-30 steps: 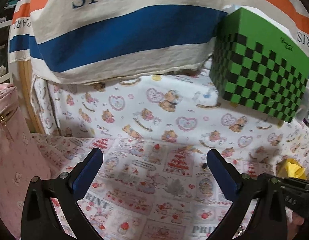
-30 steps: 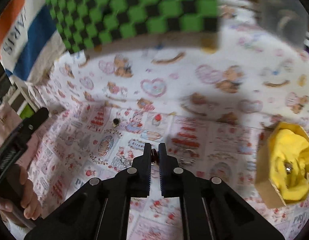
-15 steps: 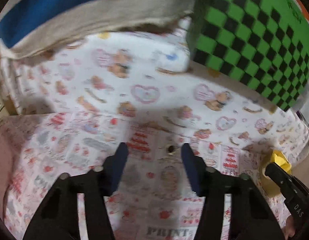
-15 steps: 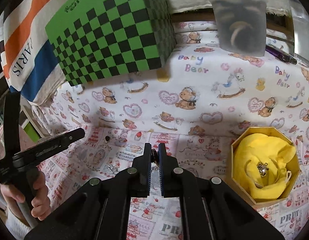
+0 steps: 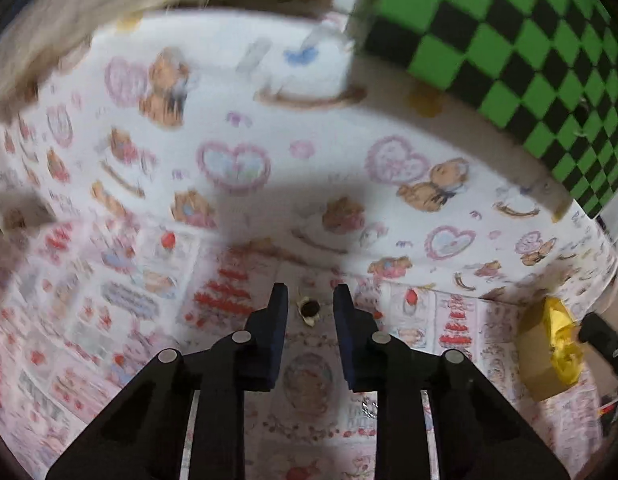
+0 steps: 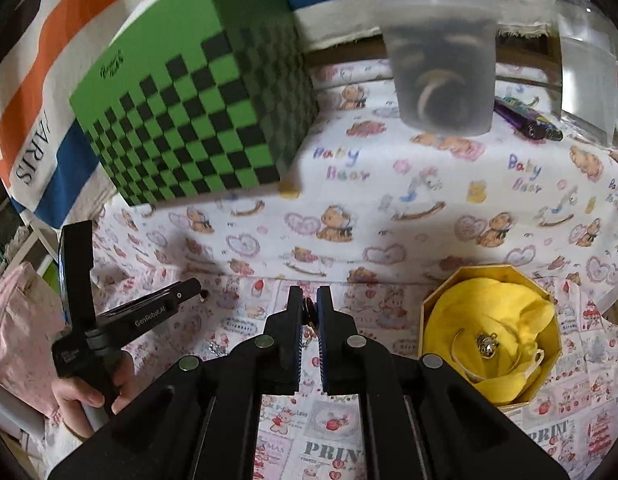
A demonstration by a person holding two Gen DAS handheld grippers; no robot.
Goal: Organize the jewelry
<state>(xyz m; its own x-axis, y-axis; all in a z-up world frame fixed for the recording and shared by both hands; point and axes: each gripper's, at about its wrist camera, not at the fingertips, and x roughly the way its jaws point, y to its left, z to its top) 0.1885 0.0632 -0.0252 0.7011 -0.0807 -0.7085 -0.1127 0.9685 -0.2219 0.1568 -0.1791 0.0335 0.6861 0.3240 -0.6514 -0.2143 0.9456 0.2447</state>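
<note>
Surface: printed cloths cover the bench, a teddy-bear "Baby Bear" cloth toward the back and a strawberry-and-cake print cloth toward the front, so small pieces are hard to pick out against the busy pattern.
Back edge: green-and-black checkered box, a frosted plastic cup and a purple pen stand or lie well apart from the work area, seemingly parked out of the way.
Destination: octagonal gift box lined with yellow cloth sits toward the front right of the bench; a small gold charm already lies in the lining, probably because this is where sorted jewelry is gathered.
Right gripper: jaws nearly together, pinching a small dark, round-looking jewelry piece at the very tips; it is held above the front cloth, left of the gift box, likely for carrying across.
Left gripper: jaws partly apart, straddling a small dark earring that lies on the front cloth; the fingers flank it without touching, as if lined up to close on it.
Loose item: silvery chain-like piece rests on the front cloth between the two grippers, not yet collected.
Uncertainty: left view is blurred, so the earring's exact form is unclear.
</note>
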